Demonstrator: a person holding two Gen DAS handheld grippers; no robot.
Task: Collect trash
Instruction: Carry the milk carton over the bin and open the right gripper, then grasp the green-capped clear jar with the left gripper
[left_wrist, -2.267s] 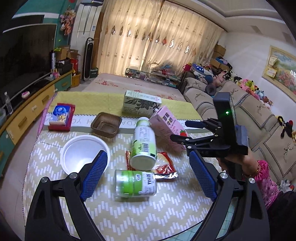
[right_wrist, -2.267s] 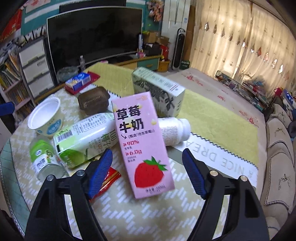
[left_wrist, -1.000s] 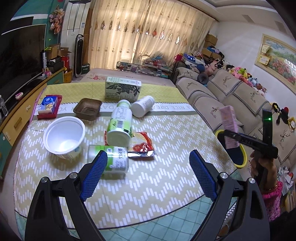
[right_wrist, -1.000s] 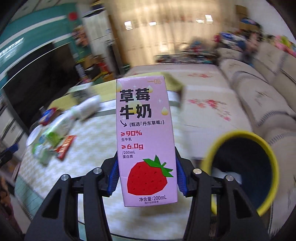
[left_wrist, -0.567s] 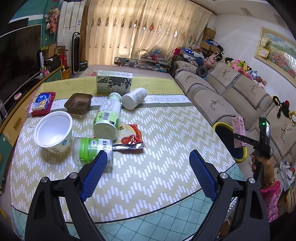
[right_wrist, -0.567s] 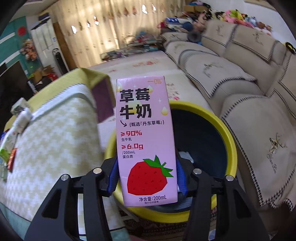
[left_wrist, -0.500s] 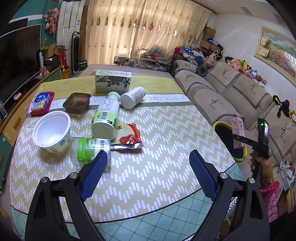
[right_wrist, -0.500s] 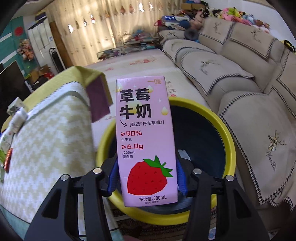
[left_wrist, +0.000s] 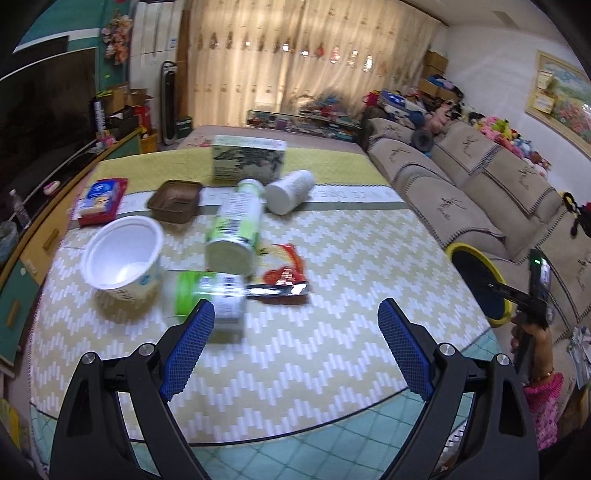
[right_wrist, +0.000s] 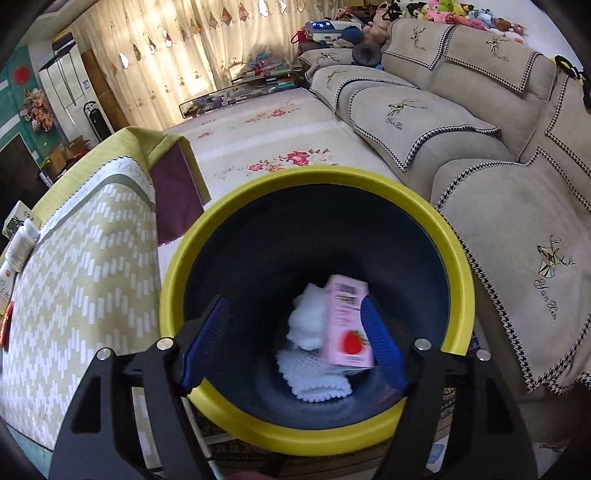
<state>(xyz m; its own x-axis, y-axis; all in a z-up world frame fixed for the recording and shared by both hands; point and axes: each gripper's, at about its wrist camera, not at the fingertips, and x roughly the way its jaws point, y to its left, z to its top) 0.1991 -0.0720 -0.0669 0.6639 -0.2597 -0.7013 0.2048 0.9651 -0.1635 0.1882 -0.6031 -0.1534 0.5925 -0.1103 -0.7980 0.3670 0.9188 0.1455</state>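
1. Your right gripper (right_wrist: 295, 339) hangs over the yellow-rimmed bin (right_wrist: 458, 266), jaws opening, gripping nothing.
2. The pink milk carton (right_wrist: 345, 325) lies inside, lower centre, long axis pointing up-frame.
3. Your left gripper (left_wrist: 295, 343) gapes wide, empty.

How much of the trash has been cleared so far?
Barely started. The pink milk carton is inside the yellow bin, with the right gripper opening above it. The left gripper is open and empty over the table, where bottles, a cup and a wrapper still wait.
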